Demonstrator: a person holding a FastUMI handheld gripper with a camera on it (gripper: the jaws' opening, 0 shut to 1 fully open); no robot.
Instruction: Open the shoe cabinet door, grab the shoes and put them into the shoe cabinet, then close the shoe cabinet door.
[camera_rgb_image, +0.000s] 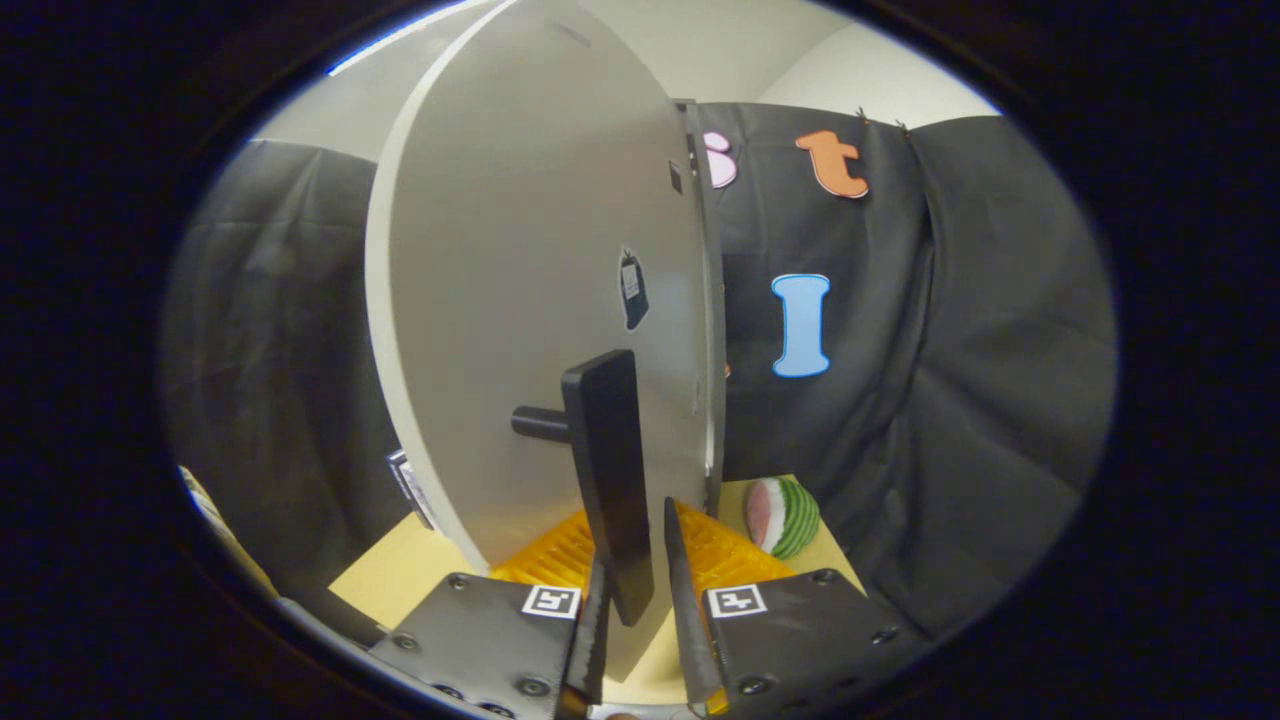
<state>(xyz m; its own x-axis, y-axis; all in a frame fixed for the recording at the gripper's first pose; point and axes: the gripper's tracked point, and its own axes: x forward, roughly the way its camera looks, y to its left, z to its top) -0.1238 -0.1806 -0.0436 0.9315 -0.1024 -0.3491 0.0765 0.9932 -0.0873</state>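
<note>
A pale grey-white cabinet door (520, 300) carries a black bar handle (610, 470), beside an orange ribbed tray (720, 550) and a green-striped, pink-faced watermelon slice toy (785, 515) on a yellow tabletop (400, 570).

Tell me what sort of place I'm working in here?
Probably a staged test booth, not a home: black cloth wall, a white cabinet door whose black handle sits between the gripper fingers, a toy watermelon slice.

Recording booth, black cloth wall (960, 400), shoe cabinet door (520, 300), toy watermelon slice (785, 515)
</note>
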